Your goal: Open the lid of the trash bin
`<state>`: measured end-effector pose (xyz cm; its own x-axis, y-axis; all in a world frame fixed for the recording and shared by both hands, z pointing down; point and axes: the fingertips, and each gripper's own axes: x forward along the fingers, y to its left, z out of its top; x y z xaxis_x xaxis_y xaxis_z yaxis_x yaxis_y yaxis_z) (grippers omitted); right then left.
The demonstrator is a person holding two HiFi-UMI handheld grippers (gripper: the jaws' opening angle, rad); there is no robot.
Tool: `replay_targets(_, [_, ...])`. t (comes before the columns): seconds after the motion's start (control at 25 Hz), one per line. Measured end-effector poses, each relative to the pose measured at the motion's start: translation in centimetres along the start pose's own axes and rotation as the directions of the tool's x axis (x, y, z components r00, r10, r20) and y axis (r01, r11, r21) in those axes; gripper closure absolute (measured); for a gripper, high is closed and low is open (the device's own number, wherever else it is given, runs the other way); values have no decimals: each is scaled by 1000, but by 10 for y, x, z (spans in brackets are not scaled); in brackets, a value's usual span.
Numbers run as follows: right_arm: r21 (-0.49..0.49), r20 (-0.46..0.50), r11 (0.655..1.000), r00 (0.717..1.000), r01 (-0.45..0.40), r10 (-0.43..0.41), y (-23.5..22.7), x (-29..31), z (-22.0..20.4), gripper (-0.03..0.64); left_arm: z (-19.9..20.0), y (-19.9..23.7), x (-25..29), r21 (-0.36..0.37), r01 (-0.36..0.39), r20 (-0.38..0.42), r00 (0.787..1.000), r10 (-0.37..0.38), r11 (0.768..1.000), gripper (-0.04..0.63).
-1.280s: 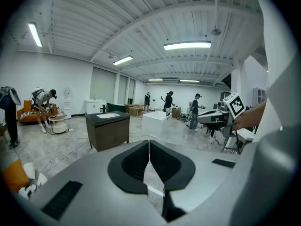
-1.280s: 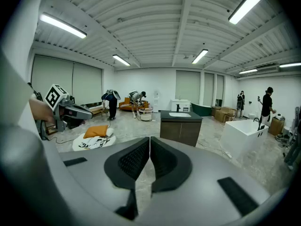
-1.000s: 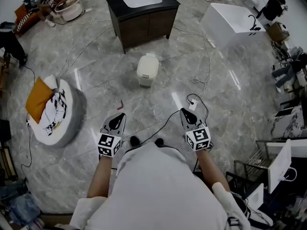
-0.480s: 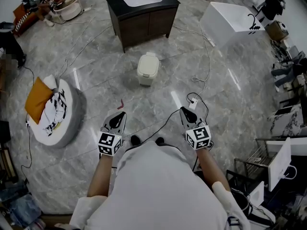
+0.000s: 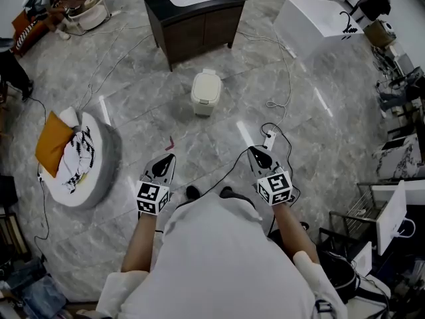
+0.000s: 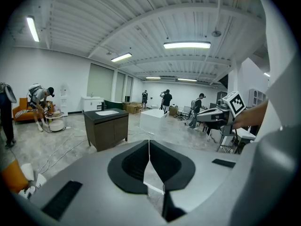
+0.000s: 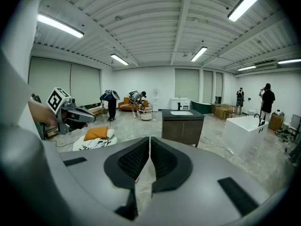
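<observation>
A small cream trash bin (image 5: 205, 92) with its lid down stands on the marble floor, ahead of me and well out of reach. My left gripper (image 5: 167, 160) is held at waist height, shut with nothing in it. Level with it on the other side, my right gripper (image 5: 254, 153) is also shut and empty. In the left gripper view the left gripper (image 6: 149, 141) has its jaws together, and the right gripper (image 6: 202, 117) shows at the right. The right gripper view has the right gripper (image 7: 149, 139) closed and the left gripper (image 7: 91, 117) at the left. The bin is hidden in both gripper views.
A dark vanity cabinet with a white basin (image 5: 194, 16) stands behind the bin. A white bathtub (image 5: 312, 25) is at the back right. A round white cushion with an orange pillow (image 5: 76, 155) lies at left. Cables (image 5: 279, 105) trail over the floor. Shelving and bags (image 5: 392, 205) crowd the right.
I have stepped slightly forward: the bin and the cabinet sit a little nearer and my shoes have shifted. Both grippers keep their pose.
</observation>
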<state>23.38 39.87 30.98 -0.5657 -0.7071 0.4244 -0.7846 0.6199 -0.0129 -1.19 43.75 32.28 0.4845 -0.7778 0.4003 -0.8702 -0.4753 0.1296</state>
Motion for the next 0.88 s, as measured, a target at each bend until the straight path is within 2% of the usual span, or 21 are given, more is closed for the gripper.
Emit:
replay_targets(0.44, [13, 8, 998, 998, 67, -67, 4, -4, 4, 583, -9, 20, -10, 6, 20, -7, 1000, -20, 1000, 577])
replay_targets(0.88, [17, 2, 998, 998, 63, -63, -3, 10, 9, 583, -4, 30, -4, 1, 8, -5, 1000, -8, 1000, 577])
